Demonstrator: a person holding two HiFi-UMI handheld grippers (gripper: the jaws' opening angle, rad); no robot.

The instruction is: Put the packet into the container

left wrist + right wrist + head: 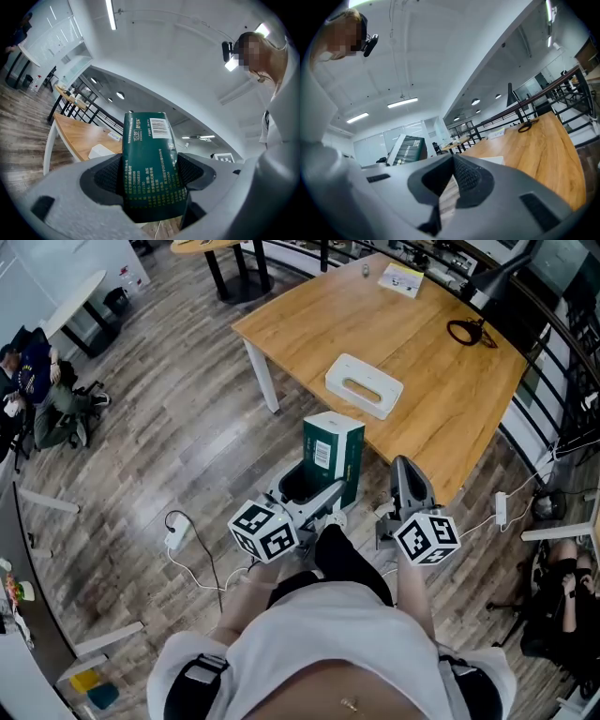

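Left gripper point(151, 180): I see it clamping the packet point(149, 159).
Right gripper point(451, 176): jaws together, empty.
Container point(298, 482): beside the table point(394, 343).

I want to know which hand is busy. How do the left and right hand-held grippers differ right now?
The left hand-held gripper is clamped on the green packet; the right hand-held gripper holds nothing. The left one's jaws are held apart by the packet; the right one's are closed together. The left one sits by the black container; the right one nearer the wooden table. Both carry a marker cube.
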